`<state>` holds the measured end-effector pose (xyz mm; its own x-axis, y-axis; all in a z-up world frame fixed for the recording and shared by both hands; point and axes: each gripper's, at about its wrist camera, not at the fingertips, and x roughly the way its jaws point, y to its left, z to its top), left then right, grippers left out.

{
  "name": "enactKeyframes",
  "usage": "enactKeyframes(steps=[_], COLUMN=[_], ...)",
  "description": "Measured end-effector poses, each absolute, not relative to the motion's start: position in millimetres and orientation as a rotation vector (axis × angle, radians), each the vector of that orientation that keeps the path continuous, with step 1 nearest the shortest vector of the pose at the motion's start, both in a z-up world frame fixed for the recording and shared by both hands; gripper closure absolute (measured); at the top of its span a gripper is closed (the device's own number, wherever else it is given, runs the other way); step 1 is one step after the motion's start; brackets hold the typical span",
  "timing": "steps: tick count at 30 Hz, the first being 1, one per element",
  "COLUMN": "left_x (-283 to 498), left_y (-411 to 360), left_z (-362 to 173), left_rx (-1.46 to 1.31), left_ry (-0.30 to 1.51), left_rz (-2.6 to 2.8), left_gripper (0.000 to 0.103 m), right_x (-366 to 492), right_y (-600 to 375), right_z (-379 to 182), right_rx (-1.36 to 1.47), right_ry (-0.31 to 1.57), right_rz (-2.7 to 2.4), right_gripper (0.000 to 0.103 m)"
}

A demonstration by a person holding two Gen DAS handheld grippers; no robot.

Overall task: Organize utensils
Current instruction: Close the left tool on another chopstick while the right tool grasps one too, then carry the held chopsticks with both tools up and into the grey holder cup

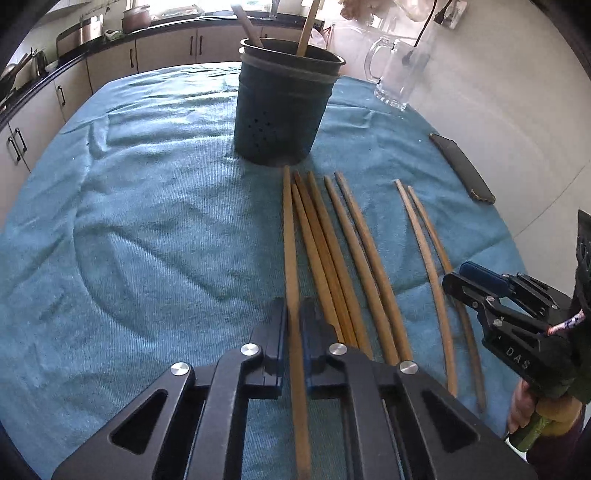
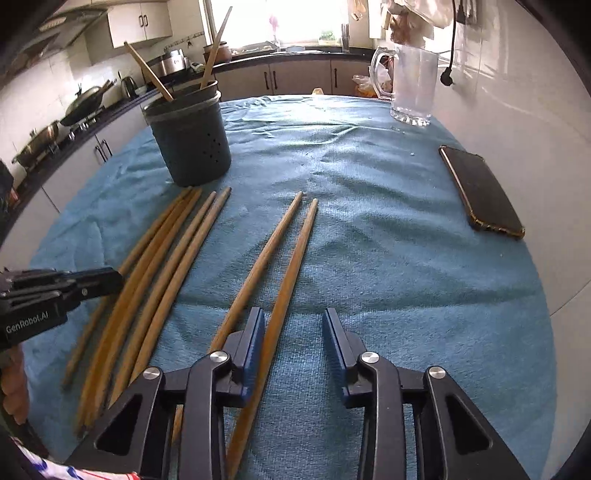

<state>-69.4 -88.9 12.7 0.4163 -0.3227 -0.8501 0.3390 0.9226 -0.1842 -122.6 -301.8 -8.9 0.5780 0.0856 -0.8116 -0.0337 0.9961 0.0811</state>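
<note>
The left gripper (image 1: 293, 325) pinched the leftmost wooden chopstick (image 1: 291, 236), whose far tip lay just short of the dark perforated utensil holder (image 1: 280, 107). Five more chopsticks (image 1: 332, 251) lay just right of it on the blue towel (image 1: 147, 221), with a separate pair (image 2: 280, 251) farther from the holder. The right gripper (image 2: 293, 341) stood spread, the pair's right-hand stick beside its left pad, ungripped. Two sticks (image 1: 306, 33) stood in the holder. A glass mug (image 2: 412, 85) and a phone (image 2: 480, 192) lay well right of the holder.

Black tongs (image 1: 293, 325), blue pads, silver screws, perhaps green handle.
</note>
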Motion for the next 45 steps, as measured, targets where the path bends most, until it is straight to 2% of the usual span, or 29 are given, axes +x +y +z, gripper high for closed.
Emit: enactKeyframes(steps=[2,3,4,6,13,15,17,20,37,40,42,45], left_x=[-64.1,-62.5,-62.2,-64.9,-92.1,-94.9,-95.1,-88.2,-20.8,-21.3,-23.4,-28.5], left_y=[-88.1,-88.2,-86.9,-81.9,-49.8,-47.7,-50.3,-57.6,-88.6,-91.7,-93.7,-91.2], left_z=[13.2,12.5,12.8,12.4,15.4,18.0,22.2,26.0,14.1,13.5,13.1,15.4], left_rx=[0.002,-0.005,-0.017,-0.032,-0.029,-0.027,-0.009,0.014,0.099,0.103,0.117,0.091], left_ry=[1.078,1.084,1.089,1.100,1.146,1.163,1.152,1.140,1.183,1.166,1.142,1.105], left_rz=[-0.403,-0.397,-0.388,-0.377,-0.370,-0.383,-0.394,-0.379,-0.338,-0.339,-0.342,-0.327], left_gripper=[0.096,0.096,0.096,0.096,0.096,0.096,0.096,0.096,0.096,0.096,0.097,0.098], right_x=[-117.3,-114.6,-111.9,-109.2,-145.1,-151.0,-150.8,-141.4,-51.3,-41.7,-39.8,-44.8], right_y=[-299.8,-300.6,-302.0,-307.5,-329.0,-333.5,-334.7,-331.4,-327.6,-325.1,-321.7,-314.7], right_z=[-8.5,-9.1,-9.0,-8.9,-4.9,-5.2,-5.2,-4.1,-9.0,-8.9,-8.9,-8.5], right_rx=[0.051,0.055,0.066,0.107,0.161,0.171,0.174,0.139,-0.021,-0.026,-0.041,-0.069], right_ry=[0.963,0.967,0.971,0.989,1.045,1.065,1.075,1.094,1.247,1.246,1.225,1.188], right_rz=[0.062,0.059,0.056,0.057,0.056,0.061,0.082,0.071,0.070,0.077,0.081,0.067], right_gripper=[0.072,0.082,0.089,0.095,0.095,0.084,0.078,0.077,0.077,0.082,0.095,0.097])
